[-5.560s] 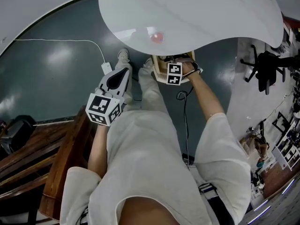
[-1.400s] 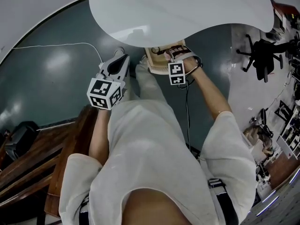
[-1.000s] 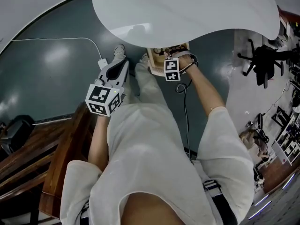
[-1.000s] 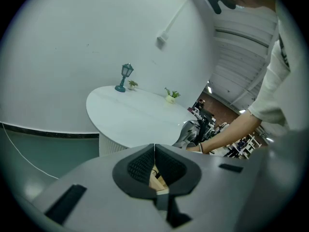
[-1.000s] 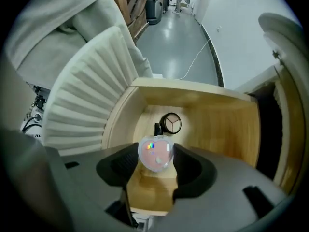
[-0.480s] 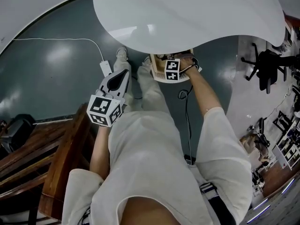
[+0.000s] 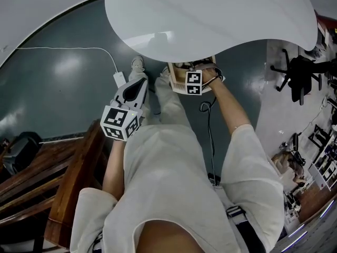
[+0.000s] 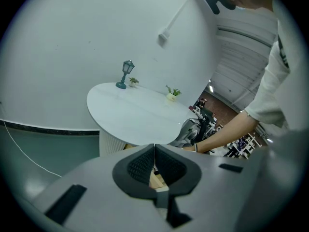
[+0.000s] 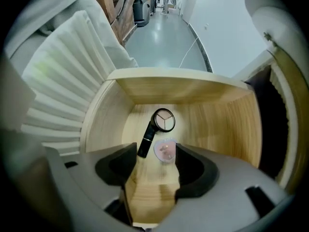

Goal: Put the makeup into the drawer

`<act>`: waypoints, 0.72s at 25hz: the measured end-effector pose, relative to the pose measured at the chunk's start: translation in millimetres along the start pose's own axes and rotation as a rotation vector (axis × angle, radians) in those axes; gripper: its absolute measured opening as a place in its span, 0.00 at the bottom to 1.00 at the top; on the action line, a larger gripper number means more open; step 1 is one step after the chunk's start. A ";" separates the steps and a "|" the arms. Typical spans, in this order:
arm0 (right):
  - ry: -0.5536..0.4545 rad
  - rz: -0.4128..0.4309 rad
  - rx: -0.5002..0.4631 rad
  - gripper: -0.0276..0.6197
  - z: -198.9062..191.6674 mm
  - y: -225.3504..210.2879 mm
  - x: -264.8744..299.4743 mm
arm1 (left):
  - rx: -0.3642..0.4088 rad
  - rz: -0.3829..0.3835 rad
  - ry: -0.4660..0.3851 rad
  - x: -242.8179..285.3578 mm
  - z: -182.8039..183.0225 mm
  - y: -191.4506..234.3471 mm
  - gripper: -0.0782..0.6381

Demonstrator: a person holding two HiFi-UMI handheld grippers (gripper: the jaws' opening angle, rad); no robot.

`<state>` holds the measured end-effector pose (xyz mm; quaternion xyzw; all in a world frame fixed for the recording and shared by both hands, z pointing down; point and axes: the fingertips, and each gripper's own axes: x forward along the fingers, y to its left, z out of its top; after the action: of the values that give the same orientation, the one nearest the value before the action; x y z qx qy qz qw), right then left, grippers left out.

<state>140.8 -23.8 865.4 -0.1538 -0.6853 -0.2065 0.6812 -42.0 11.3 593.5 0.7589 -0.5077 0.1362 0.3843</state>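
Observation:
An open wooden drawer [image 9: 193, 93] juts out from under the white table [image 7: 210, 15]. On its floor lie a round eyeshadow compact [image 9: 163, 120], a black tube [image 9: 146, 141] and a small pink compact [image 9: 165, 151]. My right gripper [image 9: 155, 154] points straight down into the drawer with its jaws opening. The pink compact shows in the gap, close to the right pad, and neither pad presses on it. In the head view that gripper's marker cube [image 7: 194, 82] covers the drawer [image 7: 176, 80]. My left gripper [image 7: 138, 78] hangs by the person's left leg, jaws shut [image 8: 154, 153] and empty.
A small lamp [image 8: 126, 74] and a potted plant [image 8: 171, 94] stand on the table's far side. A white cable [image 7: 68, 49] runs over the dark floor. Wooden furniture [image 7: 63, 183] is at the lower left, a black office chair [image 7: 297, 78] at the right.
A pink item lay at the table's near edge in the earliest frame and is gone from there. The right gripper stays over the drawer. The left gripper has not moved.

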 end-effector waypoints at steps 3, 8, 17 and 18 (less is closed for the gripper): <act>-0.015 -0.030 0.013 0.39 -0.4 -2.6 -14.4 | 0.012 -0.012 -0.009 2.3 7.2 -6.6 0.13; -0.044 -0.138 0.043 0.16 1.7 -11.4 -48.7 | 0.044 -0.030 -0.024 0.0 21.7 -16.9 0.13; -0.081 -0.230 0.131 0.04 -1.3 -13.0 -107.6 | 0.120 -0.048 -0.065 -6.3 61.4 -36.6 0.13; -0.098 -0.245 0.179 0.04 -3.3 -17.9 -115.1 | 0.129 -0.050 -0.070 -4.4 67.3 -37.9 0.13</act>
<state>137.7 -32.8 749.3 -0.0178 -0.7469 -0.2184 0.6278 -23.1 -27.2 529.0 0.7988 -0.4921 0.1323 0.3198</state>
